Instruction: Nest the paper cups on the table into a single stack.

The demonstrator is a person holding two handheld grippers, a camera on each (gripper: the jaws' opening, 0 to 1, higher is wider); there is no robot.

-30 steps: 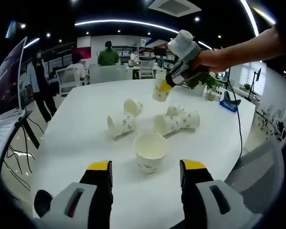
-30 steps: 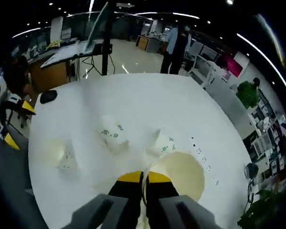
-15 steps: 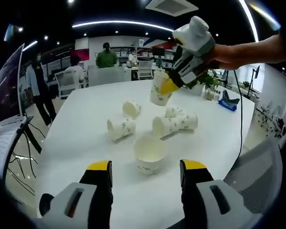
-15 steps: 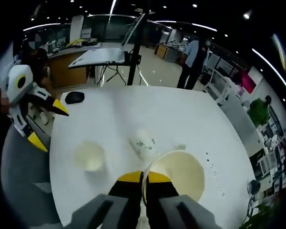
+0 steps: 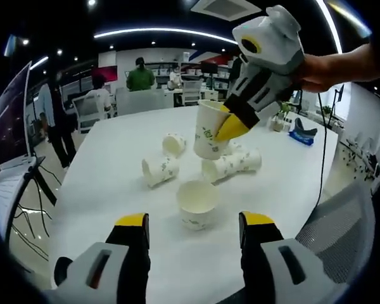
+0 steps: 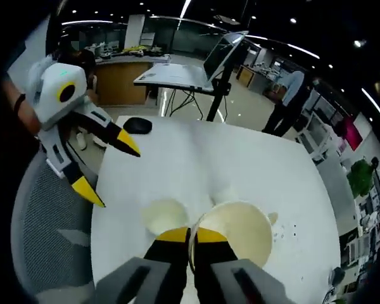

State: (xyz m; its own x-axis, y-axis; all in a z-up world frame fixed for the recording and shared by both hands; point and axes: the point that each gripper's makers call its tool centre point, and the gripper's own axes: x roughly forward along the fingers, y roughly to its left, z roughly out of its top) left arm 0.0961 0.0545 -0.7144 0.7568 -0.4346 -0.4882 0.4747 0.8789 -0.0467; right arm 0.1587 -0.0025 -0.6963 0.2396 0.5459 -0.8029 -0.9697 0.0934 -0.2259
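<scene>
- Left hand-held gripper (image 5: 194, 229): its two yellow-tipped jaws rise from the bottom of the left gripper view, set wide apart and holding nothing; in the right gripper view it (image 6: 101, 169) enters from the left, above the near edge of the counter, jaws likewise spread.
- Right hand-held gripper (image 6: 190, 235): jaws drawn together on the rim of a paper cup (image 6: 235, 229), one jaw inside the wall and one outside; the cup's open mouth faces the camera.
- Same gripper in the left gripper view (image 5: 228, 121): it comes in from the upper right, gripped by a person's hand (image 5: 322, 62), and holds the carried cup (image 5: 208, 130) in the air above the counter, tilted.
- Upright cup (image 5: 197, 203): stands mouth up on the white counter (image 5: 101, 190), just beyond and between the left jaws; in the right gripper view it (image 6: 164, 216) lies just left of the held cup.
- Cups lying on their sides: one (image 5: 160, 170) to the left of the upright cup, one (image 5: 173, 144) farther back, and a nested pair (image 5: 231, 164) to the right, below the carried cup.
- Surroundings: an office with people standing (image 5: 140, 73) beyond the counter, a laptop on a stand (image 6: 189, 69), and a mesh chair (image 6: 47, 234) at the counter's near edge.
</scene>
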